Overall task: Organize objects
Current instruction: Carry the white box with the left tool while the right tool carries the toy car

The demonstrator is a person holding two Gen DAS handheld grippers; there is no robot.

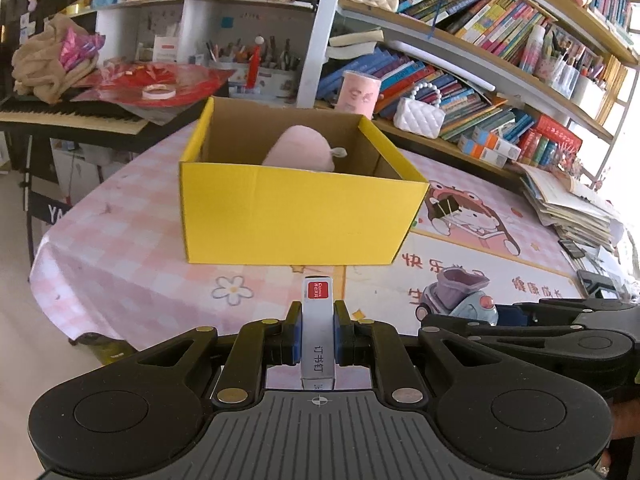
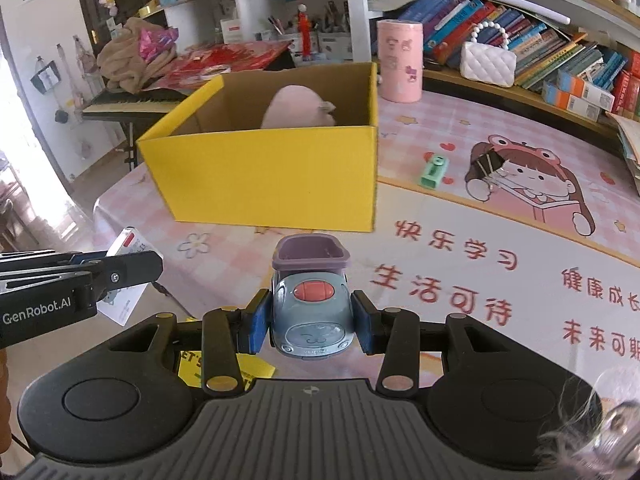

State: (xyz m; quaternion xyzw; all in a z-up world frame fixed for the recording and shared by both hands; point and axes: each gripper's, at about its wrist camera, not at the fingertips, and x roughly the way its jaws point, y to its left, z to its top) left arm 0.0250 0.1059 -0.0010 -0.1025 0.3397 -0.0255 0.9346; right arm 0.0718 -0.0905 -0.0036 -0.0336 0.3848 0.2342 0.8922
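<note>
1. a slim grey staple box (image 1: 317, 328) is clamped on edge by the left gripper (image 1: 317, 322).
2. a blue-grey toy car (image 2: 311, 312) is pinched between the blue pads of the right gripper (image 2: 311, 320), above the pink tablecloth (image 2: 460, 240).
3. beyond both, a yellow cardboard box (image 1: 296, 216) is seen open on the table, a pink plush (image 1: 300, 150) inside.
4. a green sharpener (image 2: 434, 170) lies right of the box.

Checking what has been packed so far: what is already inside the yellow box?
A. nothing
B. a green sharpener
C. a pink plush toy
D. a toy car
C: a pink plush toy shows above the rim of the yellow box; the toy car is outside it.
</note>
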